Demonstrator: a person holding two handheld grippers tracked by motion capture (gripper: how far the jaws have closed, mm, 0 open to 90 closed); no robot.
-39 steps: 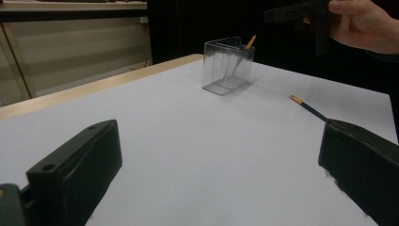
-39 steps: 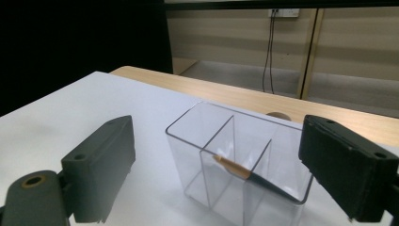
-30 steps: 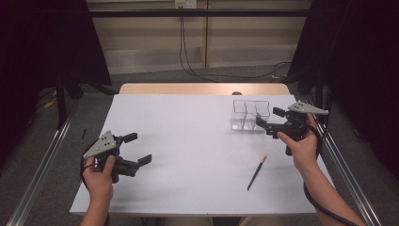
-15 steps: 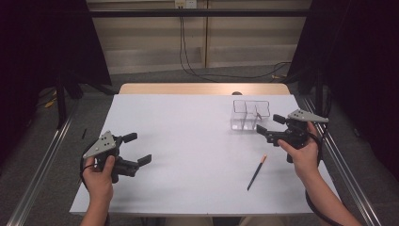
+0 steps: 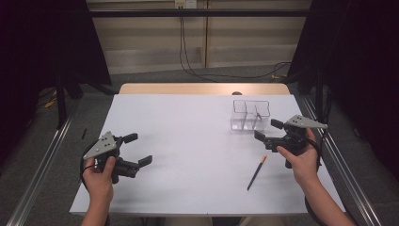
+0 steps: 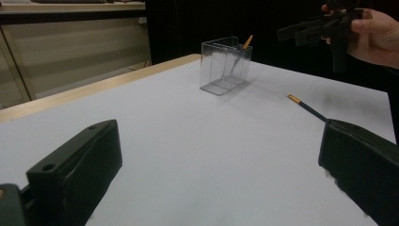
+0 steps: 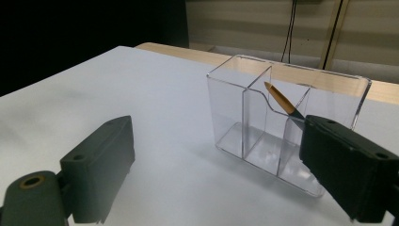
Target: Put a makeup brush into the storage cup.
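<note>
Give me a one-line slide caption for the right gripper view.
Open right gripper faces a clear divided holder on the white table, with one pencil leaning inside.

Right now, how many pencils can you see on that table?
2. One pencil stands tilted inside the clear box at the table's far right. The other pencil lies flat on the white tabletop, nearer the person, beside the right gripper.

Beyond the white table (image 5: 188, 132), on the far floor, black cables (image 5: 182, 47); along left and right, metal rails (image 5: 42, 165); behind, dark curtains (image 5: 47, 47).
</note>
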